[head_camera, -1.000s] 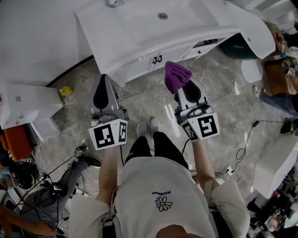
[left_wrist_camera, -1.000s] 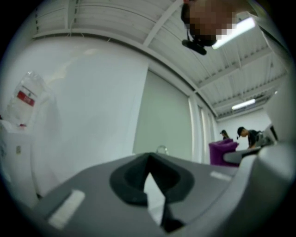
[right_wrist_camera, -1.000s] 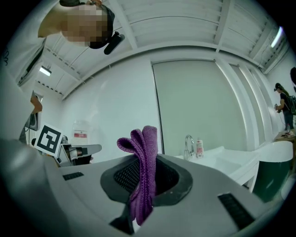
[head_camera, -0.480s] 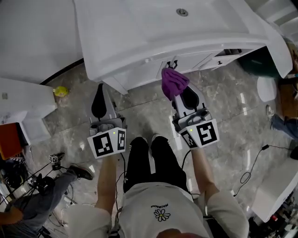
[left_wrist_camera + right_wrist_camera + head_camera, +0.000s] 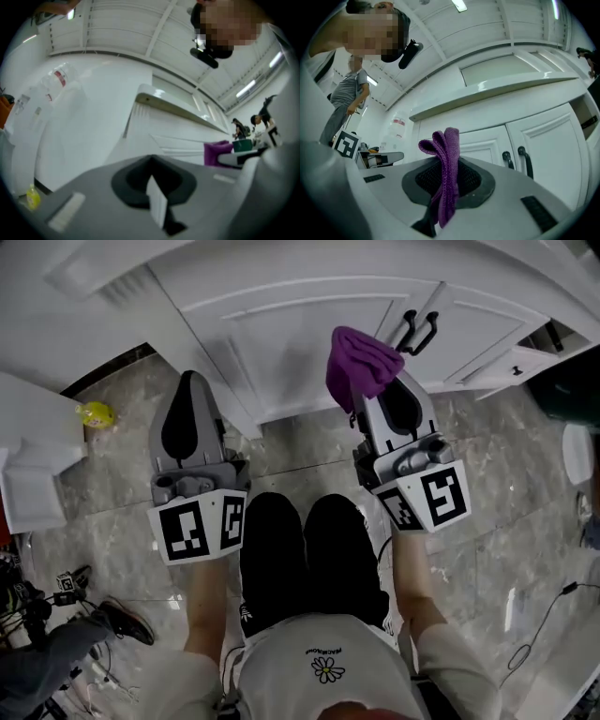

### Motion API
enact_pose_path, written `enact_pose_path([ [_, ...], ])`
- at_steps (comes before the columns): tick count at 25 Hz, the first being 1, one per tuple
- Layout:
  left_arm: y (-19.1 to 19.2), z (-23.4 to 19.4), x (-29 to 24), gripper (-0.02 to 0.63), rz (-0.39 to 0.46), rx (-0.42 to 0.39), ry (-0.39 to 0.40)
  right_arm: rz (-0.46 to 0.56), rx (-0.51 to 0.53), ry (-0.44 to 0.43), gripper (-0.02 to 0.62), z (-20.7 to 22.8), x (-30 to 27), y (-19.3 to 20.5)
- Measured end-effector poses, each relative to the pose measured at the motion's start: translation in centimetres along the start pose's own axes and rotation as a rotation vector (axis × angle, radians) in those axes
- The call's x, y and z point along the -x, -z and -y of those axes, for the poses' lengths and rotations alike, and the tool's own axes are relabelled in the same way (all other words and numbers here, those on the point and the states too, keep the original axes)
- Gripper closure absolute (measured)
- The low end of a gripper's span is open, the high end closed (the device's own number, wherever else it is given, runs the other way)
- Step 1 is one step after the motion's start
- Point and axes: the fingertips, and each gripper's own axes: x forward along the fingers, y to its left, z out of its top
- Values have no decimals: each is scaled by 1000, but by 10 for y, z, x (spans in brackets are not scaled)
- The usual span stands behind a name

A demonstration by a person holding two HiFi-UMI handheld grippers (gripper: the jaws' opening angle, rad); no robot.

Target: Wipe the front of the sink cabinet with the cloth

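Head view: person stands facing the white sink cabinet, both grippers held out front over the marble floor. R gripper pts at the cabinet doors, just left of the pair of black door handles. Purple cloth is bunched at its tip, right up by the door front from this angle, but contact y/n I can't tell. Right gripper view: jaws pressed together on the cloth, folds sticking up above them, doors & handles close beyond. L gripper sits well left of it, near the cabinet's left corner, apart from the cloth. Left gripper view: jaws closed together, nothing b/w them, cabinet ahead. Small yellow item lies on the floor far left, by the wall.
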Motion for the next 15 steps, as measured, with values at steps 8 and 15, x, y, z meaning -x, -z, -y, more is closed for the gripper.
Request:
enact_pose_path([
  [8,19,-18,9,601,-46,-9,-43,-29,-23,-22,538,-12,-5,26],
  [15,14,-16,12,601,-28,-5,-34,-57,-80,-125,539,-53,-34,12],
])
